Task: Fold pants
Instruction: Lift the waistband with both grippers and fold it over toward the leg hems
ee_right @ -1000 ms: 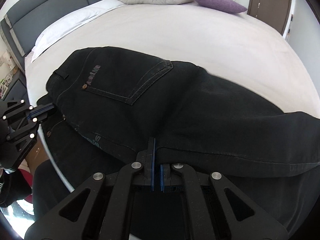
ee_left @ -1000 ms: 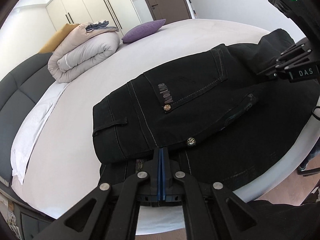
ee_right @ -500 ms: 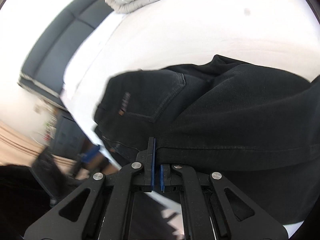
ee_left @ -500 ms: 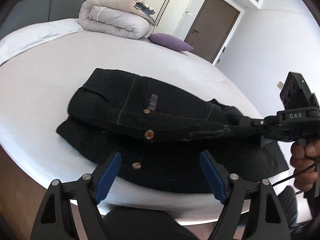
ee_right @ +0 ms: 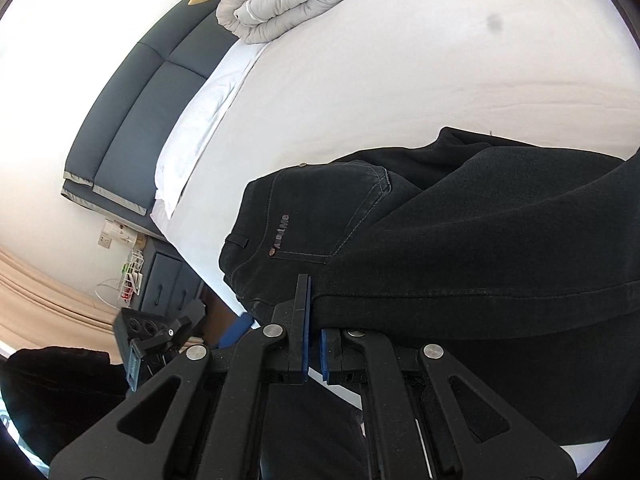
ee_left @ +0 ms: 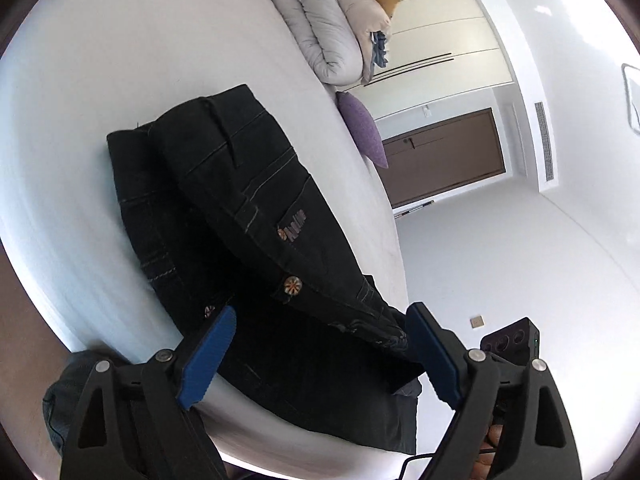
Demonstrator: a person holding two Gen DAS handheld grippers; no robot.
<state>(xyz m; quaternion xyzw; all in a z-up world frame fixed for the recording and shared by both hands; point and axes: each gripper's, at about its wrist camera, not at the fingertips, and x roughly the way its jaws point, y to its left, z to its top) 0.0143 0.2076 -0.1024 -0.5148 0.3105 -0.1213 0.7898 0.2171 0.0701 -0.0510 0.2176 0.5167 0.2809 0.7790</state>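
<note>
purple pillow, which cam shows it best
The left wrist view: the purple pillow lies in full at the bed's far edge beside the rolled duvet. The right wrist view catches only a sliver at its top edge.

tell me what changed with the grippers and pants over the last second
The left hand-held gripper let go of the pants: its jaws have just been opening and now stand wide, clamping nothing, and its view has rolled. The right hand-held gripper stays shut on the pants' edge. The pants remain on the bed.
</note>
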